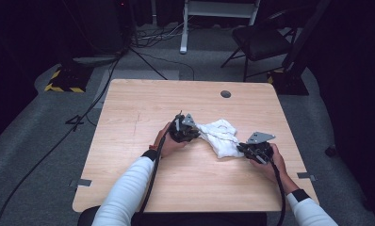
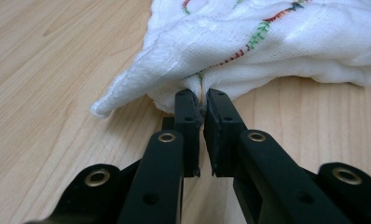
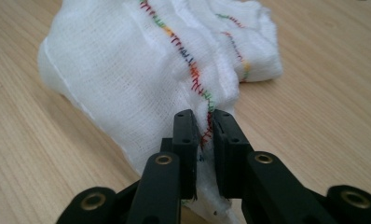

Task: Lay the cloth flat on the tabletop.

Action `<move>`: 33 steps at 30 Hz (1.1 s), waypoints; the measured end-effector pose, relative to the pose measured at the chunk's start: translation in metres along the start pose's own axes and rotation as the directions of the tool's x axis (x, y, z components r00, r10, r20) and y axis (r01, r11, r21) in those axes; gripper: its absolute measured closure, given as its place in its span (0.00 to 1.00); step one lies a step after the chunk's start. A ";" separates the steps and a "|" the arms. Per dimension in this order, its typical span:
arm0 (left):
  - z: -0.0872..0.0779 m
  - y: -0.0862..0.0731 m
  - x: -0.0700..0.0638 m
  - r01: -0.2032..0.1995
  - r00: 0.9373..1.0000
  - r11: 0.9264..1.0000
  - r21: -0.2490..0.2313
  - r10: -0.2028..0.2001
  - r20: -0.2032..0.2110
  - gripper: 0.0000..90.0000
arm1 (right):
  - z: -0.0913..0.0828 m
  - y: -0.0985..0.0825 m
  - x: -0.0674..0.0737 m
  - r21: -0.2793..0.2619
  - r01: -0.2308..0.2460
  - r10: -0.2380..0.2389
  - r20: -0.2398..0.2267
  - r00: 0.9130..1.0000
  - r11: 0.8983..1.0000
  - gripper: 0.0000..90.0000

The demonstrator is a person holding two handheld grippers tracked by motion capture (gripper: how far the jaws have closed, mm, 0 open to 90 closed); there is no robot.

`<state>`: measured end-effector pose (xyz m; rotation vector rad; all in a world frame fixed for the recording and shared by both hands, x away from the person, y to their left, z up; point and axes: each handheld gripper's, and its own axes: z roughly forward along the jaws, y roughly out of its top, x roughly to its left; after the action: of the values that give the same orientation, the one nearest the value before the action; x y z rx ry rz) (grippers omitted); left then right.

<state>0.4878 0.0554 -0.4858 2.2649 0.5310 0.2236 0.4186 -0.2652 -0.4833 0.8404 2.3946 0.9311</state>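
Near the middle of the pale wood-grain rectangular worktop (image 1: 143, 117) lies a crumpled white gauze cloth with multicoloured edge stitching (image 1: 219, 135), bunched into a loose heap between the two hands.

Left tongs (image 1: 192, 131) — at the cloth's left edge, held in the left hand (image 1: 169, 141). The left gripper view shows both black jaws pressed together on a fold of the cloth (image 2: 267, 51) at a stitched seam; only a thin pinch of fabric sits between them.

Right tongs (image 1: 240, 148) — at the cloth's lower right corner, held in the right hand (image 1: 273, 165). In the right gripper view the jaws are clamped on the cloth (image 3: 127, 70) along a line of red, green and orange stitches, with fabric gathered in the narrow gap.

White sleeves cover both forearms. Black cables trail from each gripper toward the near edge of the worktop.

Cloth rests on the wood apart from the pinched parts. A small round grey grommet (image 1: 225, 94) is set in the worktop near its far edge. Beyond it, on grey carpet, stands a dark folding chair (image 1: 261, 42).
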 end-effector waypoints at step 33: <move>-0.067 -0.045 -0.074 -0.054 0.998 0.995 0.090 0.053 0.015 0.93 | -0.022 -0.009 0.001 -0.015 -0.062 0.062 -0.018 0.998 0.998 0.90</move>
<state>0.3861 0.0948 -0.4729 2.3687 0.4832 0.2159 0.4022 -0.2798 -0.4750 0.9088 2.3853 0.9840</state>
